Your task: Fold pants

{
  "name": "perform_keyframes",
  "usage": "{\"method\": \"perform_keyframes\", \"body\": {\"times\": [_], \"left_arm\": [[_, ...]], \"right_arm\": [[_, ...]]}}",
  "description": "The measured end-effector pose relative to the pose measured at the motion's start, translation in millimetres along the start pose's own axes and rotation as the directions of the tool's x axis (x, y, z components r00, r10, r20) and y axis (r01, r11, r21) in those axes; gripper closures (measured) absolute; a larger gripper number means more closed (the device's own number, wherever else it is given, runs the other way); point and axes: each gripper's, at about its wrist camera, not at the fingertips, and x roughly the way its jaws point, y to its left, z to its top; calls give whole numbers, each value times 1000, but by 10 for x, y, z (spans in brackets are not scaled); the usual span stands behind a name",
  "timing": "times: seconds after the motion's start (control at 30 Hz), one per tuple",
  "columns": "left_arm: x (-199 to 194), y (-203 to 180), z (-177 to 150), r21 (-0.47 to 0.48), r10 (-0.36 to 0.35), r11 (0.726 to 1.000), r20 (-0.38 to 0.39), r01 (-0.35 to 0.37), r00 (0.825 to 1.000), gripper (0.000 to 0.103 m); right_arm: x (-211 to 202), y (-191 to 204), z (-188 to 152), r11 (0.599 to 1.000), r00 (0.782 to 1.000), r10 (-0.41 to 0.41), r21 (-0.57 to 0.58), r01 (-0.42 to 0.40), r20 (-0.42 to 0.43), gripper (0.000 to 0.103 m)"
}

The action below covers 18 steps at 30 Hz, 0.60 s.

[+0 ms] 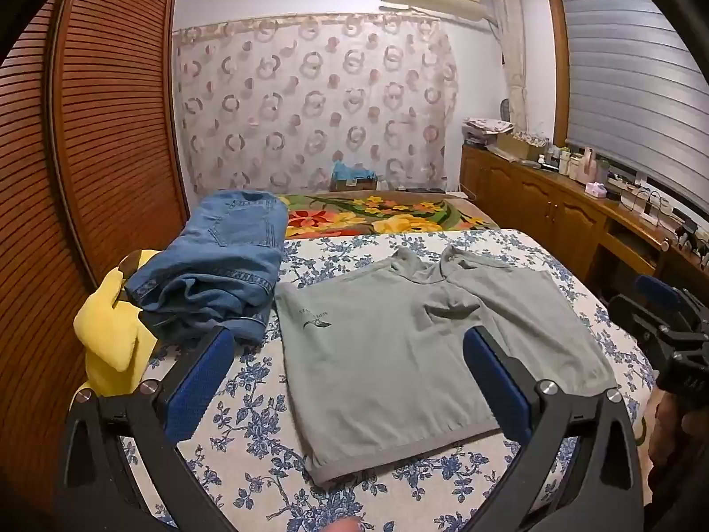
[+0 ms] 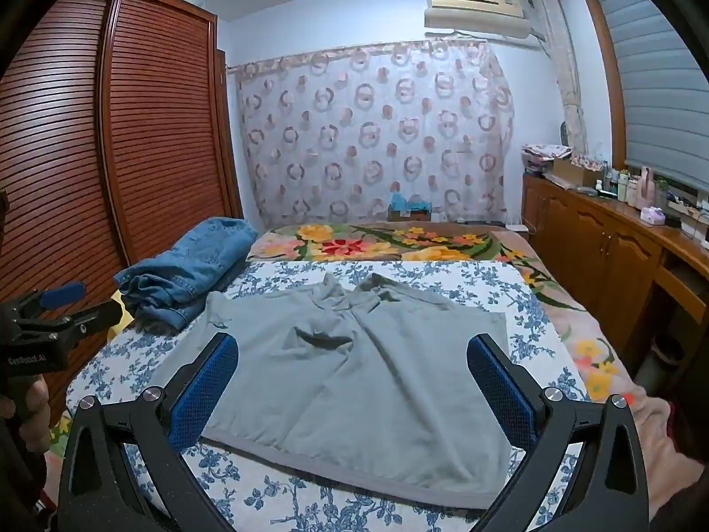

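1. Grey pants (image 1: 399, 354) lie spread flat on the blue-floral sheet (image 1: 248, 434) at the centre of the bed, waistband nearest the cameras, legs running toward 12 o'clock. In the right wrist view the pants (image 2: 376, 377) fill the space between the two fingers.
2. A small dark print sits on the pants at about 10 o'clock from their centre in the left wrist view.
3. Left gripper (image 1: 350, 377): jaws wide apart, blue pads showing, nothing held. It hovers above the waistband end of the pants; contact with the fabric cannot be determined.
4. Right gripper (image 2: 354, 381): jaws wide apart, nothing held, positioned over the waistband end.
5. Each gripper shows in the other camera: the right gripper at 3 o'clock in the left wrist view, the left gripper at 9 o'clock in the right wrist view.
6. Folded blue jeans (image 1: 226, 266) rest at 10 o'clock from the pants, just beside their left edge.
7. A yellow cloth (image 1: 113, 337) lies at 9 o'clock, partly under the jeans.
8. A flowered blanket (image 1: 385, 215) covers the bed at 12 o'clock beyond the sheet.
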Motion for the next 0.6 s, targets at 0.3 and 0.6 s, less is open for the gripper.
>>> {"method": "perform_keyframes", "body": {"times": [0.3,0.6], "left_arm": [[5,-7,-1,7,0,1000,-8,0,1000,0],[18,-10,-30,4,0,1000,1,0,1000,0]], "right_arm": [[-2,7,2,1000,1000,0,-3,0,-7,0],[-20,9,28,1000,1000,0,-1,0,-2,0]]}}
